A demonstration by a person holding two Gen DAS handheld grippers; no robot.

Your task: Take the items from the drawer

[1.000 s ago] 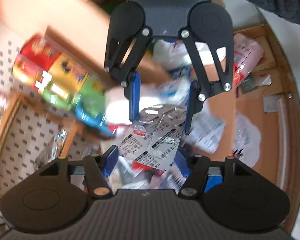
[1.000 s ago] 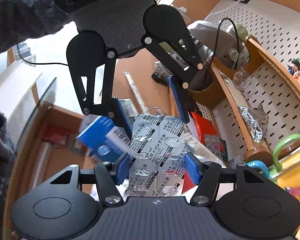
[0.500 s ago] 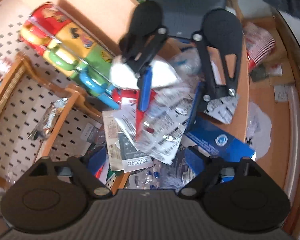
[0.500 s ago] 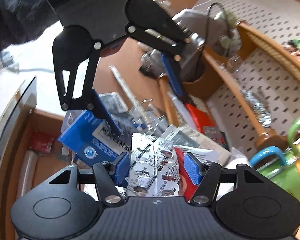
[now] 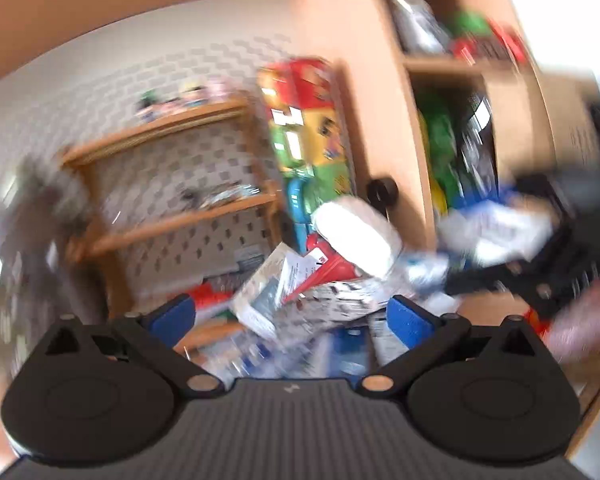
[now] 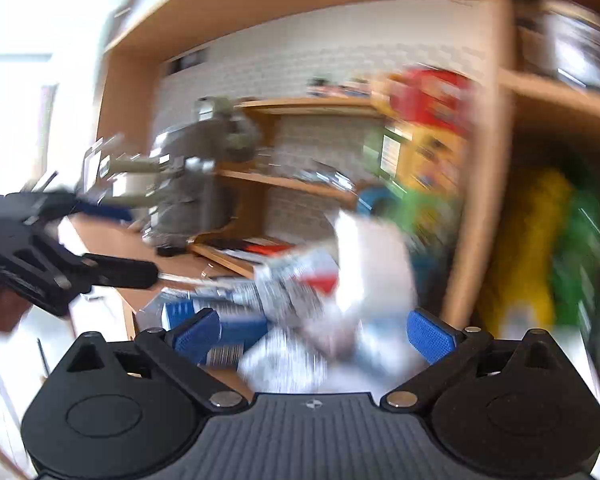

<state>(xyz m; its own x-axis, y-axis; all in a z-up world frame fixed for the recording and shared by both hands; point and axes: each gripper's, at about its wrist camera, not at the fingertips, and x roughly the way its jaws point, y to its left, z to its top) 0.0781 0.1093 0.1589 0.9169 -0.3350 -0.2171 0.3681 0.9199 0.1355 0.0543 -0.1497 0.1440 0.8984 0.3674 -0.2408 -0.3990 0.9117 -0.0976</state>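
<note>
Both views are motion-blurred. My left gripper is open and empty above a heap of pill blister sheets and papers on the desk. My right gripper is open and empty too, over the same heap, with a blue medicine box just in front of its left finger. A white roll lies on the heap; it also shows in the right wrist view. The right gripper shows blurred at the right of the left wrist view. The left gripper shows at the left of the right wrist view. The drawer is not in view.
A pegboard back wall with wooden shelves stands behind the heap. Stacked colourful mugs stand beside a wooden upright. A grey appliance sits at the left. Green and yellow items fill the right cubby.
The blister sheet that both grippers held a second ago is out of their fingers and lies on the heap. Both grippers have opened and swung up fast toward the shelves.
</note>
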